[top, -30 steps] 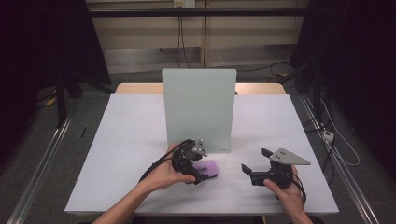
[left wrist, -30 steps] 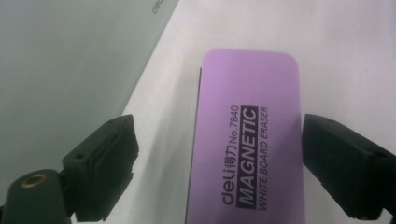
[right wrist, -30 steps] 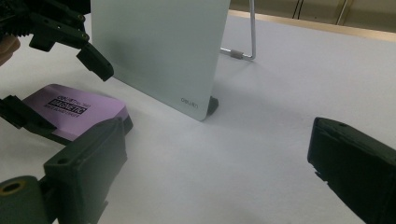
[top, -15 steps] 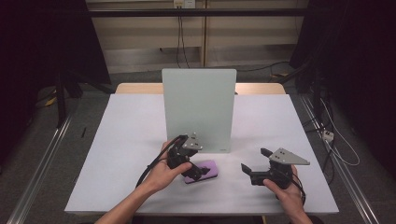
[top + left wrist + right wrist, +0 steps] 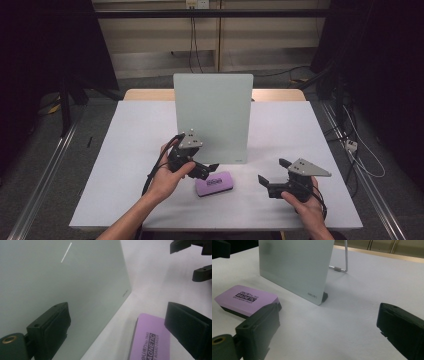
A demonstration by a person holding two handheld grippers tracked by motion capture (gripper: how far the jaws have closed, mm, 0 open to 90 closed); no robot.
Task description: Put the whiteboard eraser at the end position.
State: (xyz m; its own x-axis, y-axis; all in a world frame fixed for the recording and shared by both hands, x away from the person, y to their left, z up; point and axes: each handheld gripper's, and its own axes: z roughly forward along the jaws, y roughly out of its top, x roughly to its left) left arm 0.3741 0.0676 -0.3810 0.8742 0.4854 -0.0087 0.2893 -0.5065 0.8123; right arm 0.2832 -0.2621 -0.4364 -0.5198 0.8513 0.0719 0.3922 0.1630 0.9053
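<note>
Fingers of the left gripper (image 5: 209, 170) have just been opening, nothing between them. Purple eraser (image 5: 214, 183) lies on the table (image 5: 125, 150) before the white board (image 5: 212, 115). Right gripper (image 5: 272, 176) waits, fingers apart; I think it grabs next.

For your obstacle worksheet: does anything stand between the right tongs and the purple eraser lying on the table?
Nothing visible does. The purple eraser lies flat on the white table, with bare tabletop between it and the open right tongs. The upright board stands behind that gap, not in it.
</note>
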